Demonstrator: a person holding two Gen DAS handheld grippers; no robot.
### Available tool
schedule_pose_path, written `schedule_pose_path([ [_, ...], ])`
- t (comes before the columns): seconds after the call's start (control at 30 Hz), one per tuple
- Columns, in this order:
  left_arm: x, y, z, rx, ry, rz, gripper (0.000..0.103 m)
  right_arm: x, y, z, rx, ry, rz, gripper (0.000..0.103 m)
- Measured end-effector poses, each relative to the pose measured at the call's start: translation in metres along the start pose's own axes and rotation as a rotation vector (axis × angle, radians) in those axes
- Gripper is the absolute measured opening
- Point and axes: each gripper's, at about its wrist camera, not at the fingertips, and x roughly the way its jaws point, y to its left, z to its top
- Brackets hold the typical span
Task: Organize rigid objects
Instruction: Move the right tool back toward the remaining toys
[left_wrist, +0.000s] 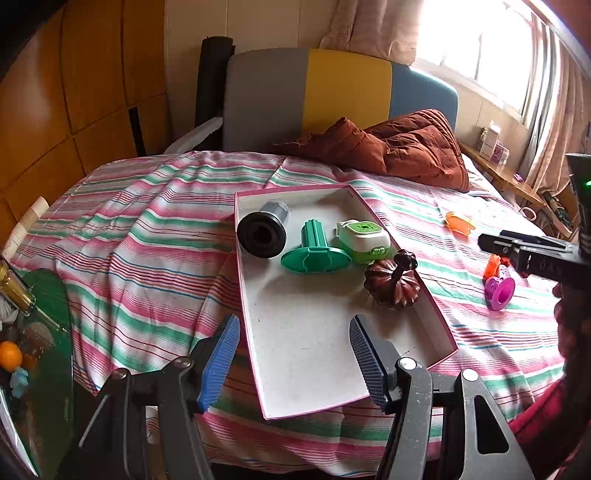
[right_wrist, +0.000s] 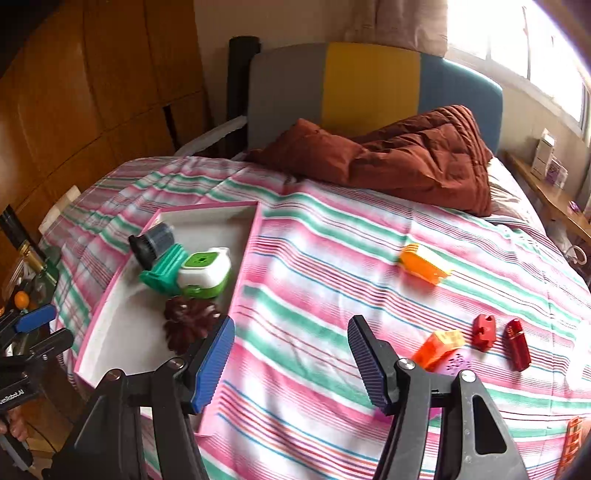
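A pink-rimmed white box (left_wrist: 314, 347) (right_wrist: 125, 332) lies on the striped bed. In it are a black cylinder (left_wrist: 262, 230) (right_wrist: 151, 242), a green spool (left_wrist: 314, 251) (right_wrist: 164, 271), a white and green device (left_wrist: 364, 240) (right_wrist: 205, 271) and a dark brown pumpkin-shaped piece (left_wrist: 393, 282) (right_wrist: 188, 325). My left gripper (left_wrist: 291, 360) is open and empty over the box's near end. My right gripper (right_wrist: 291, 365) is open and empty over the sheet right of the box. Loose on the bed are an orange piece (right_wrist: 424, 264) (left_wrist: 458, 223), an orange block (right_wrist: 439, 347), a purple piece (left_wrist: 498, 291) (right_wrist: 456, 363) and two red pieces (right_wrist: 484, 330) (right_wrist: 517, 343).
A brown quilt (left_wrist: 399, 147) (right_wrist: 399, 155) is heaped at the head of the bed before the grey, yellow and blue headboard (right_wrist: 369, 85). A glass side table (left_wrist: 40, 332) with an orange and bottles stands left. A wooden shelf (right_wrist: 554, 195) runs under the window.
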Motion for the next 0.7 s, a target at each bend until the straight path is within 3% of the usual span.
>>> schedule_pose_path([
  [0.23,0.0,-0.007,0.003,0.028,-0.003,0.015,0.065,0.002,-0.086,0.0,0.161,-0.025,-0.168,0.065],
  [0.4,0.004,-0.013,0.004,0.035,0.013,0.022,0.066,0.005,-0.155,-0.019,0.404,-0.003,-0.274,0.065],
  [0.5,0.005,-0.018,0.008,0.045,0.012,0.023,0.066,-0.008,-0.182,-0.026,0.557,-0.053,-0.273,0.065],
  [0.7,0.003,-0.031,0.022,0.073,-0.012,0.015,0.067,-0.009,-0.208,-0.042,0.72,-0.013,-0.251,0.065],
])
